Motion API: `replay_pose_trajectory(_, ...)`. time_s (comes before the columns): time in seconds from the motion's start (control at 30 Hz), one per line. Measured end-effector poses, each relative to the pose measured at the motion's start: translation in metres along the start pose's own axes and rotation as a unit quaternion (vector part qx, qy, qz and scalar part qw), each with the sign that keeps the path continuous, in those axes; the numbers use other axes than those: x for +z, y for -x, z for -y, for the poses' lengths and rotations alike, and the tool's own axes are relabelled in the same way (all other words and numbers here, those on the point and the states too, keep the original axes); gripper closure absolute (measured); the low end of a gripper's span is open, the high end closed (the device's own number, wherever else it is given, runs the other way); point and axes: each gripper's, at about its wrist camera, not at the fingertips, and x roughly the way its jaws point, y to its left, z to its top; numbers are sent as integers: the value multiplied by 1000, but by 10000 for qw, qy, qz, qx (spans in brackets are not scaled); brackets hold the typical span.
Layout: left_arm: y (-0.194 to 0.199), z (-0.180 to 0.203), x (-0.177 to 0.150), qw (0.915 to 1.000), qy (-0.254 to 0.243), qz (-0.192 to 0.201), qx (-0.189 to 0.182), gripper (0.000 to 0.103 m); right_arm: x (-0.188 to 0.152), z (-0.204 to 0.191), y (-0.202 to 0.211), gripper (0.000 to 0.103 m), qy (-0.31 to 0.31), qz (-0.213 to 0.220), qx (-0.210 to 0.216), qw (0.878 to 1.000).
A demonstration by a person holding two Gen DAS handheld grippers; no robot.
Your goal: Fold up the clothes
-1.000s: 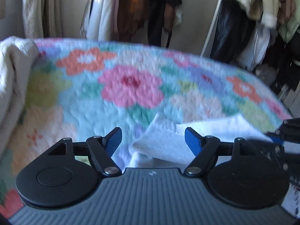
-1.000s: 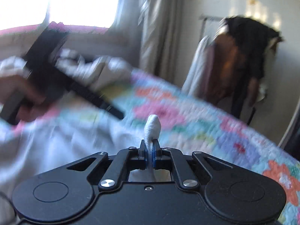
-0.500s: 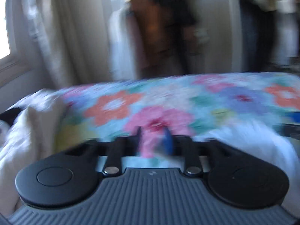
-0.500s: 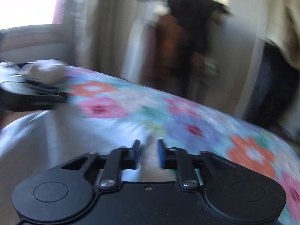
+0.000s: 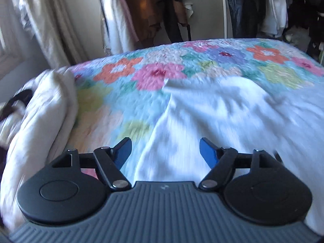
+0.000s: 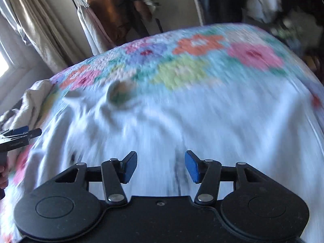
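The left gripper (image 5: pixel 165 151) and right gripper (image 6: pixel 161 166) are both opening, nothing pinched between their blue pads, each hovering over the white garment (image 6: pixel 182 121), which lies spread on the floral quilt (image 5: pixel 162 75). Beyond the bed, clothes hang on a rack (image 5: pixel 154 10).

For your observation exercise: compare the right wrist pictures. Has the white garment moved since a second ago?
Yes. Then a pinch of it stood up between the shut right gripper pads; now the white garment lies spread flat on the floral quilt, below the opening, empty jaws.
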Motion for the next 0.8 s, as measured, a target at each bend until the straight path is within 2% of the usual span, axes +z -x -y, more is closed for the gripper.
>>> replay_pose_trajectory(0.07, 29, -12, -20, 9999, 96, -76, -11, 26, -23, 8, 30, 44, -137, 81, 60, 9999)
replay_pose_trajectory(0.2, 79, -31, -66, 9989, 9, -292, 379, 26, -57, 21, 71, 42, -453, 293, -111, 9985)
replay_pose_trajectory(0.3, 107, -53, -94, 9977, 360, -422, 380, 26, -75, 23, 83, 42, -413, 425, -258, 9979)
replay_pose_trajectory(0.37, 118, -69, -109, 9960, 703, -510, 221, 25, -83, 22, 87, 42, -346, 387, -277, 9983)
replay_pose_trajectory(0.43, 116, -84, -123, 9908, 1217, -570, -130, 24, -88, 21, 91, 42, -282, 339, -232, 9988)
replay_pose_trajectory(0.57, 95, -98, -143, 9723, 2027, -971, -634, 24, -91, 19, 101, 42, -178, 499, -462, 9975)
replay_pose_trajectory(0.63, 84, -96, -152, 9651, 2315, -958, -757, 24, -94, 20, 98, 42, -187, 487, -471, 9975)
replay_pose_trajectory(0.67, 82, -93, -154, 9665, 2305, -849, -746, 27, -95, 20, 96, 42, -188, 469, -465, 9976)
replay_pose_trajectory(0.73, 85, -84, -152, 9741, 2064, -656, -654, 84, -98, 19, 90, 42, -156, 382, -481, 9980)
replay_pose_trajectory(0.77, 88, -79, -151, 9776, 1942, -567, -572, 103, -100, 18, 87, 42, -136, 339, -523, 9980)
replay_pose_trajectory(0.8, 100, -75, -149, 9814, 1877, -300, -265, 103, -100, 16, 85, 42, -99, 306, -578, 9978)
